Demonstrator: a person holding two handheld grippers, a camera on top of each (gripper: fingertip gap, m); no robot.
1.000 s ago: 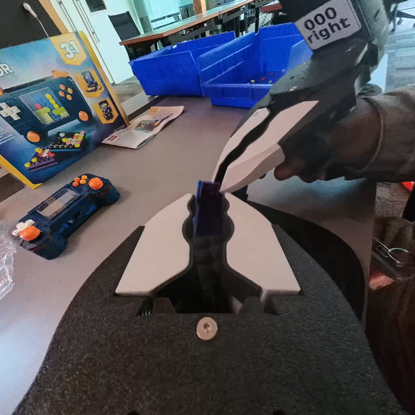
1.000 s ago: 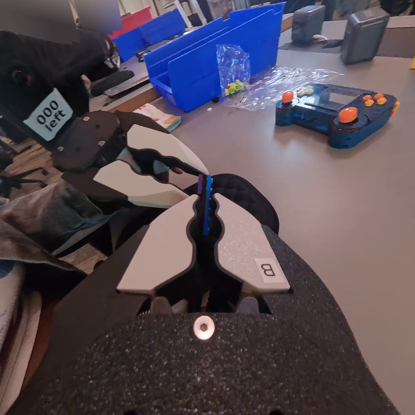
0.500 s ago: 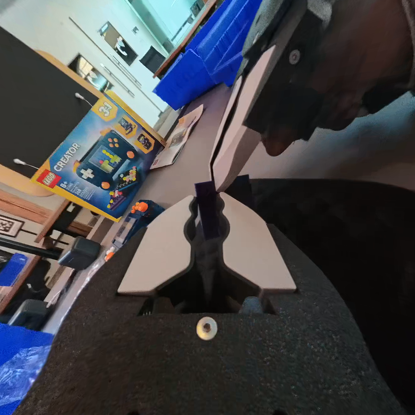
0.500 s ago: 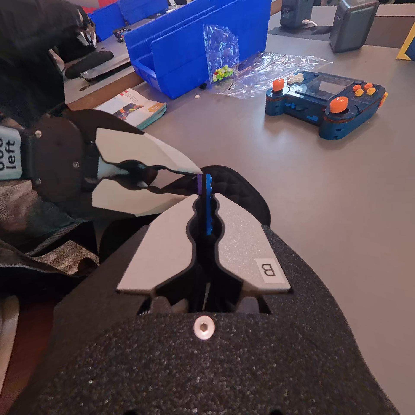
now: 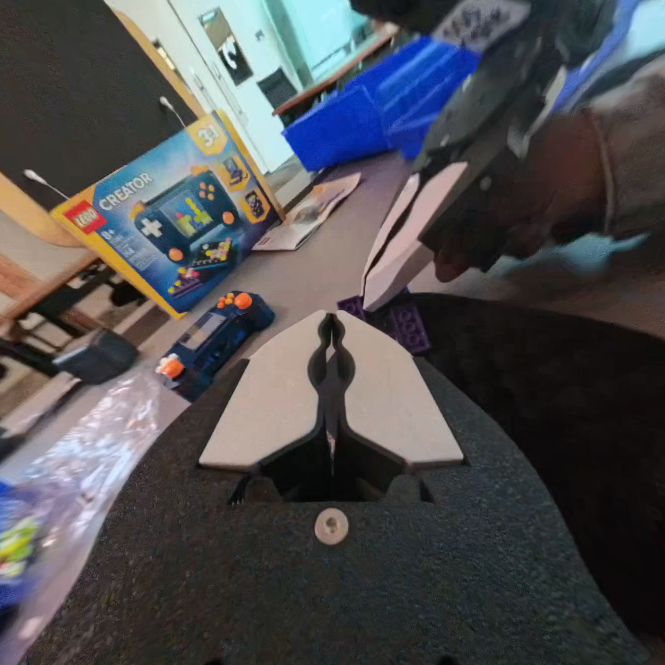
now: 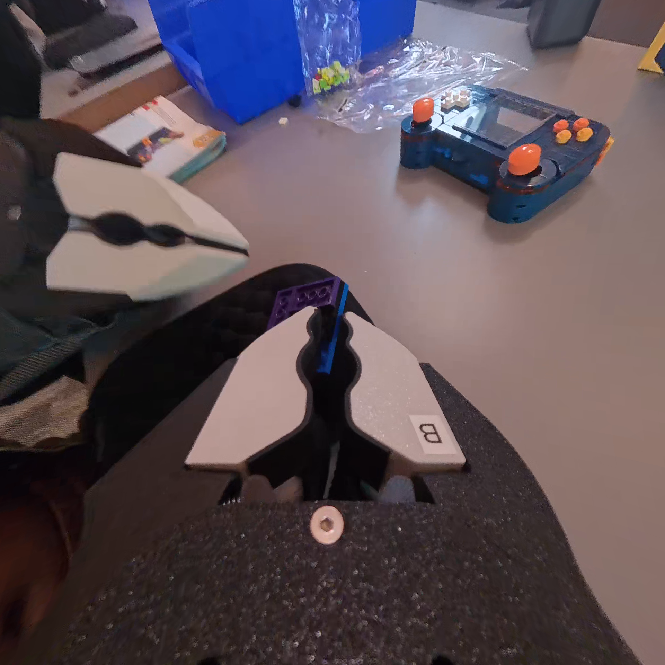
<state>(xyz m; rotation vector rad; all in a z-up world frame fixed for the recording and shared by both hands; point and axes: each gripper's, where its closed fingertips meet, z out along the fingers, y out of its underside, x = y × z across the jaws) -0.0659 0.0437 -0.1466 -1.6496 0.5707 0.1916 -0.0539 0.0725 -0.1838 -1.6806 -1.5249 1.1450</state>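
Observation:
My right gripper [image 6: 329,313] is shut on a thin blue plate [image 6: 333,338] held on edge, with a purple studded plate [image 6: 309,297] stuck to its left face. My left gripper [image 5: 331,316] is shut and empty, its tips a short way from the plates. In the left wrist view the right gripper [image 5: 370,302] comes in from the upper right, held by a hand, with the purple plate [image 5: 408,329] at its tips. In the right wrist view the left gripper [image 6: 244,250] shows at the left, jaws together, apart from the plates.
A dark blue brick-built game console [image 6: 503,154] with orange buttons lies on the grey table [image 6: 467,324]; it also shows in the left wrist view [image 5: 216,342]. Toy box [image 5: 169,223], booklet [image 6: 162,136], blue bins [image 6: 252,54], clear plastic bags [image 6: 396,72], black padded surface [image 5: 539,378] below the grippers.
My left gripper has let go of the purple plate, closed empty and drawn back. The purple plate stays on the blue plate in my right gripper.

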